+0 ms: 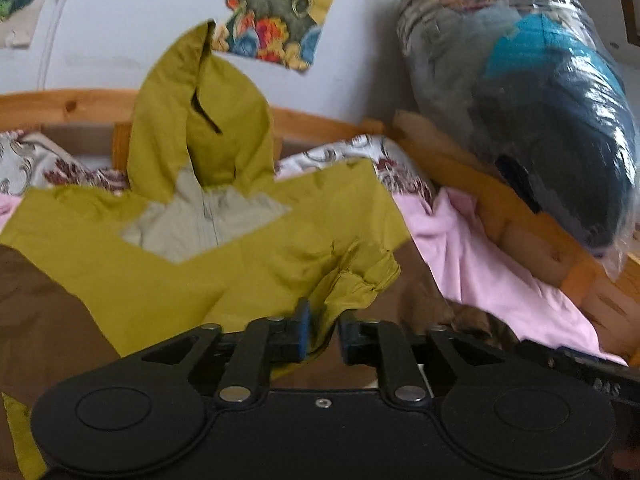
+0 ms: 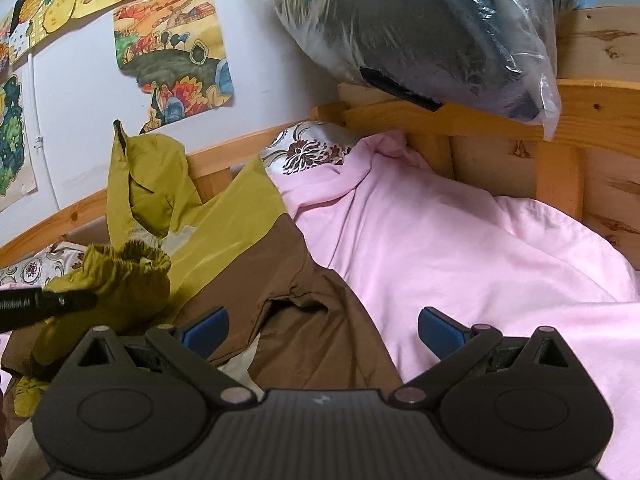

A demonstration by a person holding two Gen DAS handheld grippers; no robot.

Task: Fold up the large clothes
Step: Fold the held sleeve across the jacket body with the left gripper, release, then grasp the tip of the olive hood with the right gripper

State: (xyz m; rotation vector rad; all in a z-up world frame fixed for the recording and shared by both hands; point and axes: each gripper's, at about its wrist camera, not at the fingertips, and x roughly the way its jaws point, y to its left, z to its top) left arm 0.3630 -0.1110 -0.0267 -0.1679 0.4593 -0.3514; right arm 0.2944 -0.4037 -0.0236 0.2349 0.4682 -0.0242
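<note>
An olive-green and brown hooded jacket (image 1: 200,240) lies spread on the bed, its hood up against the wooden bed rail. My left gripper (image 1: 323,330) is shut on the jacket's olive sleeve cuff (image 1: 360,276) and holds it over the brown lower part. In the right wrist view the cuff (image 2: 128,276) shows at the left with the left gripper's tip beside it. My right gripper (image 2: 322,330) is open and empty, hovering above the jacket's brown side (image 2: 312,312), next to the pink sheet.
A pink sheet (image 2: 460,260) covers the bed to the right. A floral pillow (image 2: 308,152) lies by the wooden bed frame (image 2: 560,184). A clear plastic bag of clothes (image 1: 520,100) rests on the frame. Drawings (image 2: 172,60) hang on the white wall.
</note>
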